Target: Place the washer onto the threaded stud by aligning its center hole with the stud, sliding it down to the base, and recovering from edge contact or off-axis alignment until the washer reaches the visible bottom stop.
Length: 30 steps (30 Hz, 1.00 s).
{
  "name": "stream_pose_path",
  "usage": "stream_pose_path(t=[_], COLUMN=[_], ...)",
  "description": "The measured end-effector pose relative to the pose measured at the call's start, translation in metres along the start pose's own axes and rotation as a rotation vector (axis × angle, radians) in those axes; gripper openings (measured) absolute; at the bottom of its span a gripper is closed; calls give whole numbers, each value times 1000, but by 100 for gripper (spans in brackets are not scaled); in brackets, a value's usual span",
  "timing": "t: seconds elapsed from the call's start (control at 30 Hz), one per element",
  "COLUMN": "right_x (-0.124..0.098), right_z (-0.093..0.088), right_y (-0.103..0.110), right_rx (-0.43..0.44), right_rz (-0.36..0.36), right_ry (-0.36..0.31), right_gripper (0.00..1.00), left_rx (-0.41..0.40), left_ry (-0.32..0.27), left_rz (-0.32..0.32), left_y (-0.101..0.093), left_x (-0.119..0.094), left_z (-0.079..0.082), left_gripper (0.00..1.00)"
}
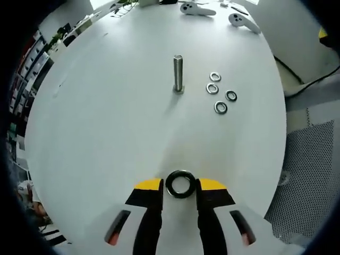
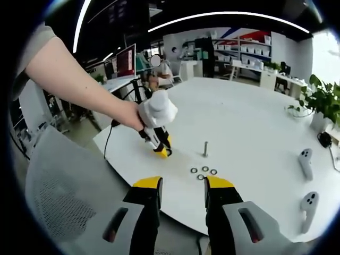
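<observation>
A dark washer (image 1: 180, 184) sits between the yellow-tipped fingers of my left gripper (image 1: 180, 187), which is shut on it just above the white table. The threaded stud (image 1: 178, 73) stands upright farther out, straight ahead of the jaws and well apart from the washer. In the right gripper view a hand holds the left gripper (image 2: 159, 143) low over the table, to the left of the stud (image 2: 205, 149). My right gripper (image 2: 183, 186) hangs open off the table's near edge with nothing between its fingers.
Several spare washers (image 1: 220, 93) lie loose to the right of the stud, also seen as spare washers (image 2: 204, 172). Two white controllers (image 1: 197, 9) rest at the far edge. A mesh chair (image 1: 308, 175) stands beside the round table (image 1: 106, 122). A potted plant (image 2: 324, 101) stands nearby.
</observation>
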State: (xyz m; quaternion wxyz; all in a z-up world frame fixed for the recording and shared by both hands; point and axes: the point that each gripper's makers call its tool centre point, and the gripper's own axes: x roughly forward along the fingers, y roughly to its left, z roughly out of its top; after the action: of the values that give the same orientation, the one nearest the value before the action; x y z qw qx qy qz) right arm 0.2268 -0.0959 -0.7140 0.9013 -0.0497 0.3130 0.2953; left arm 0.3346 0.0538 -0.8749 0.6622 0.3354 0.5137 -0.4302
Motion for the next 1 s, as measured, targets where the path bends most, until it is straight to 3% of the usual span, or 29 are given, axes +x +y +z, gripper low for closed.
stream_pose_path(t=[0.27,0.57,0.87,0.93,1.0], right_x=[0,-1,-1,-1,-1], right_z=[-1,-1,0,0,0], right_y=[0,-1,0,0,0], right_rx=[1,5,3,3,3], right_rz=[-1,-2,1,0,1], right_ry=[4,3,0,0,-1], right_gripper=[34,34,34,34,34], left_rx=[-12,98,58,134,137], left_ry=[23,78,68,72,72], left_rz=[-11,-46,-57,-45,-46], left_y=[-5,-18,-18,-18,-20], left_x=[-2,-6,-5,-6,-6], left_z=[-5,-23,-23,-24,-27], left_gripper=[21,21,22,21,21])
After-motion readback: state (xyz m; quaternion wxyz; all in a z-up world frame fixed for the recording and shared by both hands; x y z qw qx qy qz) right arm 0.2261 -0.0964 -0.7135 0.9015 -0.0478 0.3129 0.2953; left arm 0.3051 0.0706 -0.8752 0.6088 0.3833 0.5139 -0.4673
